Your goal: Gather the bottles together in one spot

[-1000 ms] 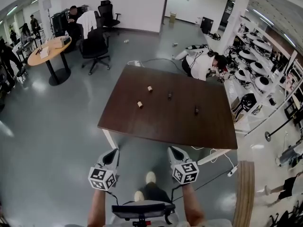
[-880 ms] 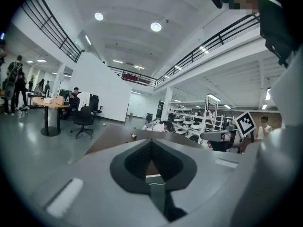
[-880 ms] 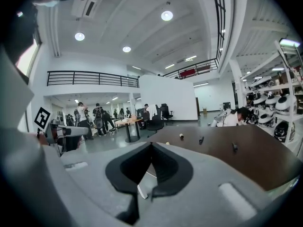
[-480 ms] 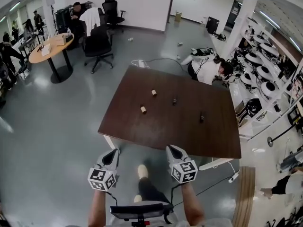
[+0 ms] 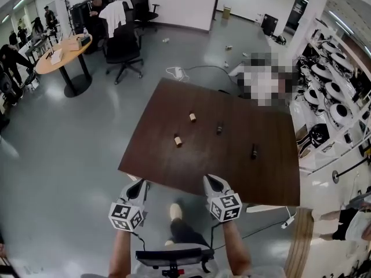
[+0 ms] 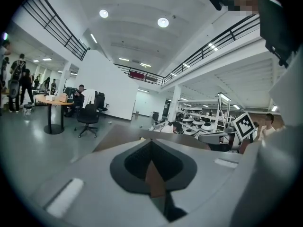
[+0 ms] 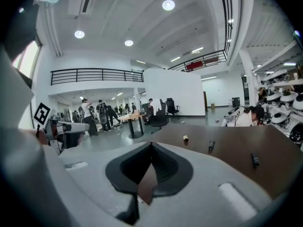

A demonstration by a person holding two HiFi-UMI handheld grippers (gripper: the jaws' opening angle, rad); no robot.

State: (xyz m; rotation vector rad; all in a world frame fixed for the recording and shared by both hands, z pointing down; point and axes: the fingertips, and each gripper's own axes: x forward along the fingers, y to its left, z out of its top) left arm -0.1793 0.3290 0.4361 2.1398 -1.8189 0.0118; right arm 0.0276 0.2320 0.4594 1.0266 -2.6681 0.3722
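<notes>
Several small bottles lie apart on the dark brown table (image 5: 168, 167): two pale ones (image 5: 192, 117) (image 5: 178, 140) and two dark ones (image 5: 219, 128) (image 5: 253, 151). Both grippers hover at the table's near edge, well short of every bottle. My left gripper (image 5: 139, 186) is shut and empty, and so is my right gripper (image 5: 213, 183). In the right gripper view the shut jaws (image 7: 151, 144) point over the table (image 7: 232, 143) at a pale bottle (image 7: 185, 138) and two dark bottles (image 7: 211, 145) (image 7: 254, 160). In the left gripper view the shut jaws (image 6: 151, 142) hide the bottles.
A person (image 5: 261, 77) crouches on the floor behind the table's far edge. Office chairs (image 5: 123, 51) and a round wooden table (image 5: 61, 59) stand at the back left. Shelves with white gear (image 5: 336, 97) line the right. A power strip (image 5: 175, 72) lies on the floor.
Both grippers have come forward to the table's near edge, and the table and bottles now sit closer in the head view. The jaws stayed shut.
</notes>
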